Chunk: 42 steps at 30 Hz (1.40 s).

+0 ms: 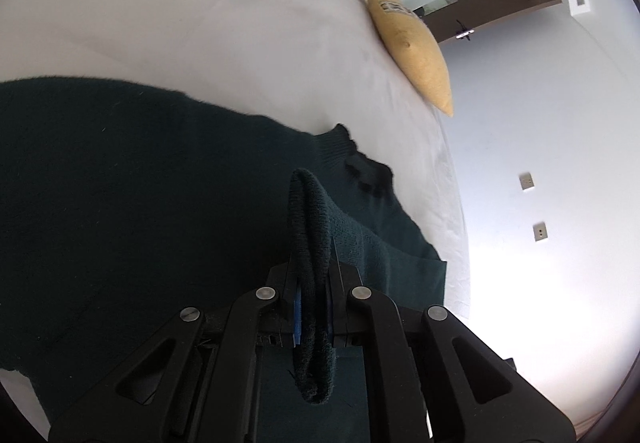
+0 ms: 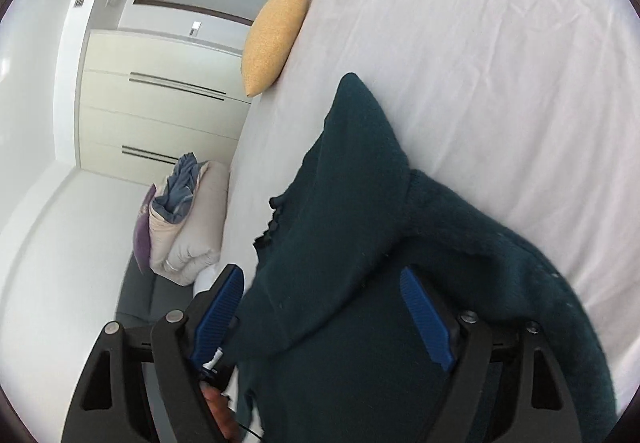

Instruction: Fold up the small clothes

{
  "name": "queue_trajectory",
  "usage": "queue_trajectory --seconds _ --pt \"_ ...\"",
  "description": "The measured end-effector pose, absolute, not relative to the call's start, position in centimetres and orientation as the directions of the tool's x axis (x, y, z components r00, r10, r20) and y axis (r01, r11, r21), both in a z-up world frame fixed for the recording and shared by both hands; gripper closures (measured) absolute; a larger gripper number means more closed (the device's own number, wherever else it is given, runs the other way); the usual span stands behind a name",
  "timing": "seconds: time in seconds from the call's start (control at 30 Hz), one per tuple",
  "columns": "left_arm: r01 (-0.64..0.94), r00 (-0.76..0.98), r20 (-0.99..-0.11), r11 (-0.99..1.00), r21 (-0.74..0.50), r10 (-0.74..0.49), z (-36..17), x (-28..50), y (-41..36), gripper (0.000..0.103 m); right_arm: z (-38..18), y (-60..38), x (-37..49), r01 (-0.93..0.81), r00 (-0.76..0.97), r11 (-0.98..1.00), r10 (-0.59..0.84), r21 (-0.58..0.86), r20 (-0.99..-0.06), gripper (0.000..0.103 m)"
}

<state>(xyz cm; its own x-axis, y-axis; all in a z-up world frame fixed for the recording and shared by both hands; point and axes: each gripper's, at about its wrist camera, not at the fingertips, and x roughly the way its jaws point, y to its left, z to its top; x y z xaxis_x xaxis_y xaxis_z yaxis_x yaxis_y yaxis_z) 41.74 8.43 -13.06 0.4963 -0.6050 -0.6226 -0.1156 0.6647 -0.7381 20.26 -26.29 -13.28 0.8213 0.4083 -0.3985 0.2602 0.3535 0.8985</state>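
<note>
Dark green sweater on white bed, left tool pinching its ribbed edge, right tool spread wide, yellow pillow beyond.

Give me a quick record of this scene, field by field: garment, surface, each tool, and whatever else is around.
garment: dark green knit sweater, spread partly on the bed
surface: white bed sheet, wrinkled
left tool: shut on a ribbed edge of the sweater
right tool: open, blue pads either side of sweater fabric
pillow: yellow cushion at the bed's edge
background: bundle of folded bedding beside the bed; white wardrobe behind
</note>
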Motion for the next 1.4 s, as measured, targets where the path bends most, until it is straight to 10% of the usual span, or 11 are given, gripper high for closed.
queue_trajectory --seconds 1.07,1.4 --pt "-0.155 0.456 -0.611 0.619 -0.77 -0.647 -17.1 40.9 8.2 0.096 -15.9 -31.2 21.2 0.279 0.858 0.124 0.413 0.952 -0.306 0.036" --pt "-0.132 0.42 -0.716 0.742 -0.657 -0.558 -15.2 40.8 8.1 0.093 -9.5 -30.6 19.7 0.252 0.792 0.408 0.435 0.878 -0.429 0.03"
